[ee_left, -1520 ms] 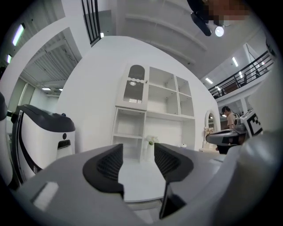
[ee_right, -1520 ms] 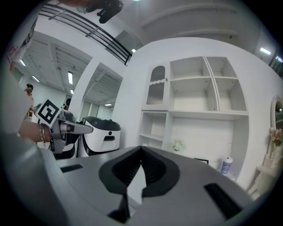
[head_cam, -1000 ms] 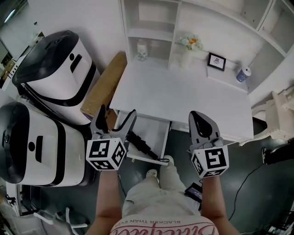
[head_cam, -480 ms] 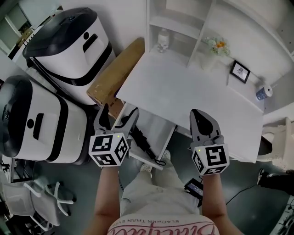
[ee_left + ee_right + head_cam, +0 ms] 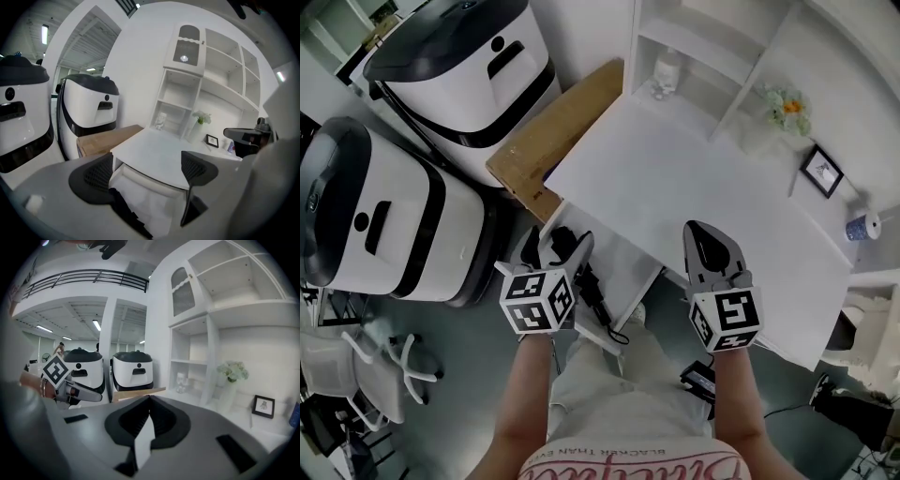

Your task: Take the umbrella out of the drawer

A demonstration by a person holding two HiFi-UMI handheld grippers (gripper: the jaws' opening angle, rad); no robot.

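Seeing left gripper point(image 5: 556, 246) spread over drawer point(image 5: 623, 267), black umbrella point(image 5: 595, 298) inside | my right gripper point(image 5: 705, 246) pinched closed, empty | white desk point(image 5: 675, 183) centre, cardboard box point(image 5: 553, 131) upper-left.

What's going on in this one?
A person stands at a white desk with a gripper in each hand. Its drawer is open and a black folded umbrella lies inside. The left gripper, jaws apart, hovers over the umbrella, gripping nothing. The right gripper is shut and empty.
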